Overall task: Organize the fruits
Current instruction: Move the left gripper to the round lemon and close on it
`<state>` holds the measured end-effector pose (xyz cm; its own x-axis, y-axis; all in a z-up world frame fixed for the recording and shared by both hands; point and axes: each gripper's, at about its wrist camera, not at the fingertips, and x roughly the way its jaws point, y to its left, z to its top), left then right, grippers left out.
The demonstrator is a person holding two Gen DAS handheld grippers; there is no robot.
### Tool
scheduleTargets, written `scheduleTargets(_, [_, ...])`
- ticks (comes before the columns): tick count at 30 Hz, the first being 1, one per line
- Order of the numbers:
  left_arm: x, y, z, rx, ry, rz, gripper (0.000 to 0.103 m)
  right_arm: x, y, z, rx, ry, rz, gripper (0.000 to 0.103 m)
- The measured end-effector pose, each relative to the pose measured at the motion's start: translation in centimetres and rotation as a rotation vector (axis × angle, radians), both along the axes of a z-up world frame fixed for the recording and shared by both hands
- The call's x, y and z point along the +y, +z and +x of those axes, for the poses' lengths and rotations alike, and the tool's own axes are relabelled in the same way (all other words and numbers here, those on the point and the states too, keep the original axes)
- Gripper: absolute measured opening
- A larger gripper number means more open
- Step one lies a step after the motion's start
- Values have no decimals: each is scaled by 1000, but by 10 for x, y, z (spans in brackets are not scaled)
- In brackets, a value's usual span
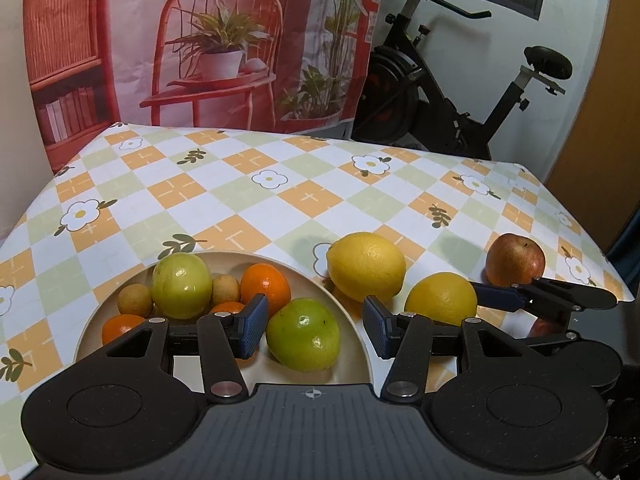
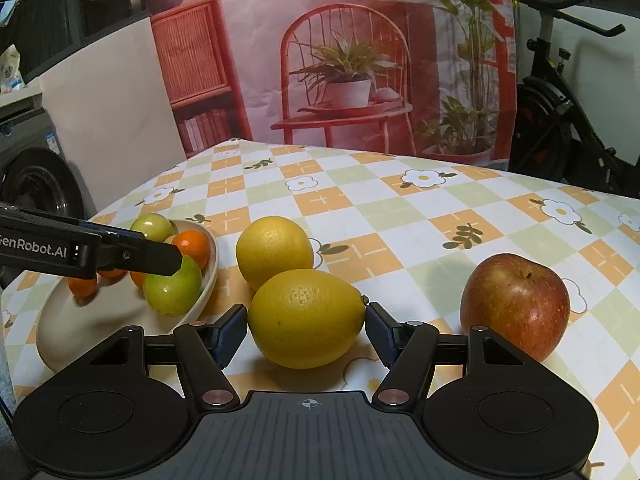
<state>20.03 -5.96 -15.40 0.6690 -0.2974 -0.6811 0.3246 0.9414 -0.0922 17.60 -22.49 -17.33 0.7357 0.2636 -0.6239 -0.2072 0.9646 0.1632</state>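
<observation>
Right now the right gripper (image 2: 306,330) straddles the near lemon (image 2: 306,318) on the checked flower tablecloth (image 2: 400,208), blue pads on either side; the right pad sits at the lemon's tip and the left pad just beside its skin, but a firm pinch can't be confirmed, so grip unclear. Second lemon (image 2: 274,252) sits just behind it, touching or nearly so. Red apple (image 2: 516,306) stands apart to the right on the cloth. Left gripper (image 1: 314,330) hovers over the cream bowl (image 1: 352,336) with jaws apart, nothing pinched; the near green fruit (image 1: 304,334) sits between its pads without contact. Bowl also holds another green fruit (image 1: 182,286), an orange (image 1: 266,286), two more small oranges partly hidden behind the gripper, and two small brownish round fruits (image 1: 135,300). From the left wrist view both lemons lie just right of the bowl rim, apple beyond them near the table edge. Printed backdrop (image 1: 224,40) and exercise bike (image 1: 460,92) stand behind the table.
</observation>
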Motion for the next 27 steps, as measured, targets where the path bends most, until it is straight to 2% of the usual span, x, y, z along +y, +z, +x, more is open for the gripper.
scheduleTargets(27, [3, 1, -1, -10, -2, 7, 55, 0, 5, -3, -7, 0, 0, 61])
